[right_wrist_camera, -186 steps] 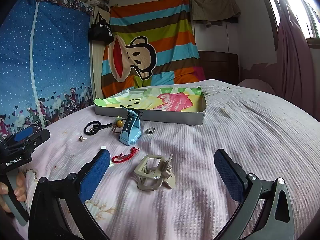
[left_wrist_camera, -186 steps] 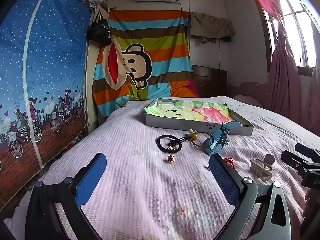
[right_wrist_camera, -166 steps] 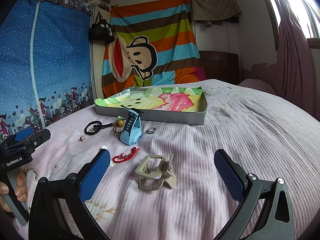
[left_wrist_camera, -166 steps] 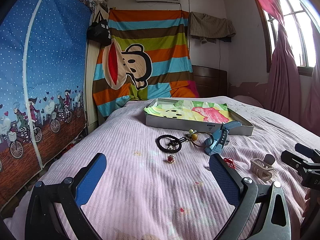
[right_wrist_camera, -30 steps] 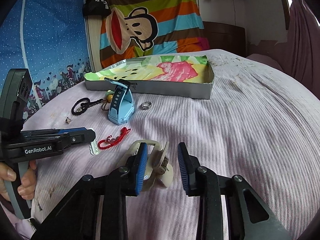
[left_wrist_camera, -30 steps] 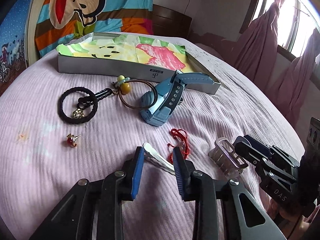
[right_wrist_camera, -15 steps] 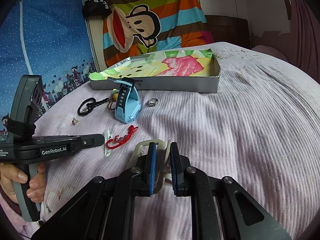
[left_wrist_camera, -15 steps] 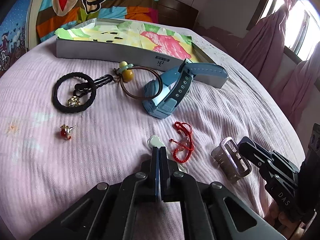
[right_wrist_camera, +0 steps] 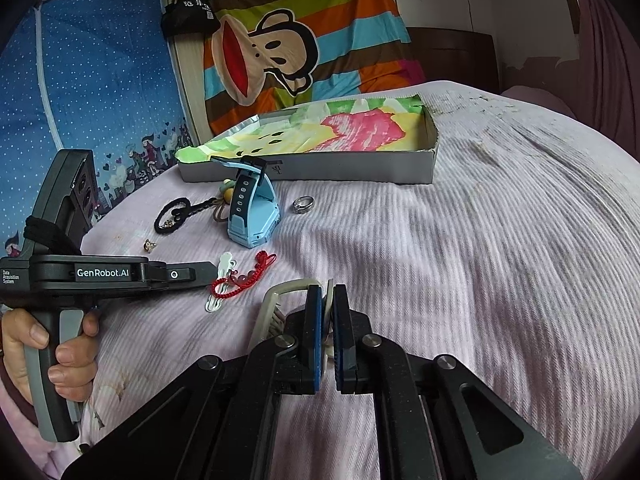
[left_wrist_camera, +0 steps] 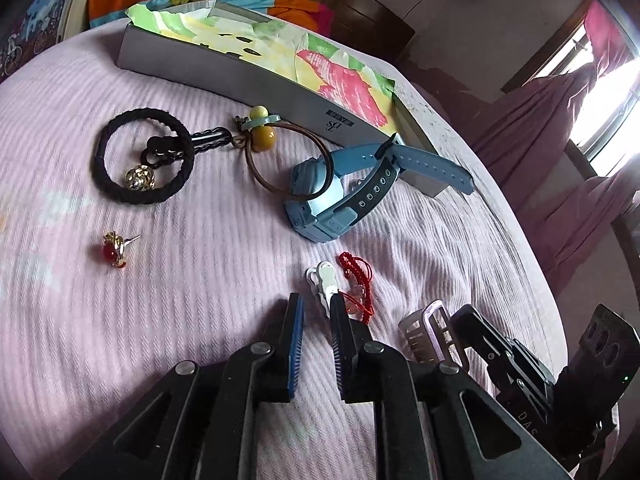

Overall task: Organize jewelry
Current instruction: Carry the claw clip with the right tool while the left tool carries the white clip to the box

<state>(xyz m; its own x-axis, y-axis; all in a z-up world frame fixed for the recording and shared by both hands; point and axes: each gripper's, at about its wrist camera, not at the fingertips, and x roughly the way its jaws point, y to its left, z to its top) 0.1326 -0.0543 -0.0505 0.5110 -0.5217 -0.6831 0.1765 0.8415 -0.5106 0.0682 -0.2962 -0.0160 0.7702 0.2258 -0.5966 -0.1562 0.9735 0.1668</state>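
On the pink bedspread a white hair clip [left_wrist_camera: 323, 285] lies just ahead of my left gripper [left_wrist_camera: 318, 312], whose fingers stand a little apart with the clip's near end against the right one. A red string bracelet [left_wrist_camera: 356, 289] sits beside it. My right gripper [right_wrist_camera: 325, 312] is shut on a beige hair claw [right_wrist_camera: 276, 294], also seen in the left wrist view [left_wrist_camera: 422, 326]. A blue watch [right_wrist_camera: 254, 210], a silver ring [right_wrist_camera: 303, 204], a red earring [left_wrist_camera: 114, 250], a black hair tie [left_wrist_camera: 140, 160] and a brown beaded hair tie [left_wrist_camera: 262, 128] lie further out.
A grey shallow box [right_wrist_camera: 352, 168] lined with bright patterned paper stands behind the jewelry. A hand [right_wrist_camera: 60, 348] holds the left gripper's handle. A striped monkey blanket [right_wrist_camera: 288, 44] hangs behind the bed, with pink curtains [left_wrist_camera: 560, 128] at the right.
Both grippers came down from wide open over the bed. Half a second ago the left gripper was shut at the white clip; now its fingers are apart. The right gripper has tightened on the hair claw.
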